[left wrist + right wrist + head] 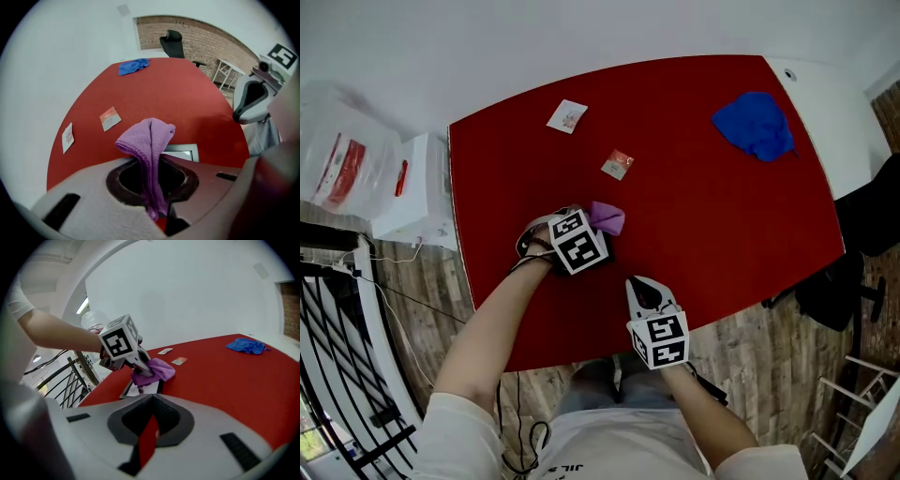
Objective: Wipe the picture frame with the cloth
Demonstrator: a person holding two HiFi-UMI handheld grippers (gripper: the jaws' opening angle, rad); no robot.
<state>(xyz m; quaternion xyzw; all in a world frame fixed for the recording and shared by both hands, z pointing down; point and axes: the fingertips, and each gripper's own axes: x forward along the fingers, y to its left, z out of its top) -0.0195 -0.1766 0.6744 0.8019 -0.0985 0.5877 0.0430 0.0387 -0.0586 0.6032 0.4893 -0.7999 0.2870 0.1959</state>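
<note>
My left gripper (598, 228) is shut on a purple cloth (607, 217) near the middle of the red table (722, 216). In the left gripper view the cloth (147, 138) is pinched between the jaws and bunches up above them. The picture frame (182, 152) lies flat just beyond it. The right gripper view shows the cloth (155, 371) resting on the frame (140, 389), under the left gripper (140, 364). My right gripper (639, 286) hovers at the table's near edge, just right of the left one. Its jaws are shut with nothing in them (151, 418).
A blue cloth (755, 125) lies at the far right corner of the table. Two small cards (567, 115) (618, 164) sit beyond the frame. Left of the table are a white box (417, 187), a plastic bag (342, 159) and a black railing (337, 375). A dark chair (872, 216) stands to the right.
</note>
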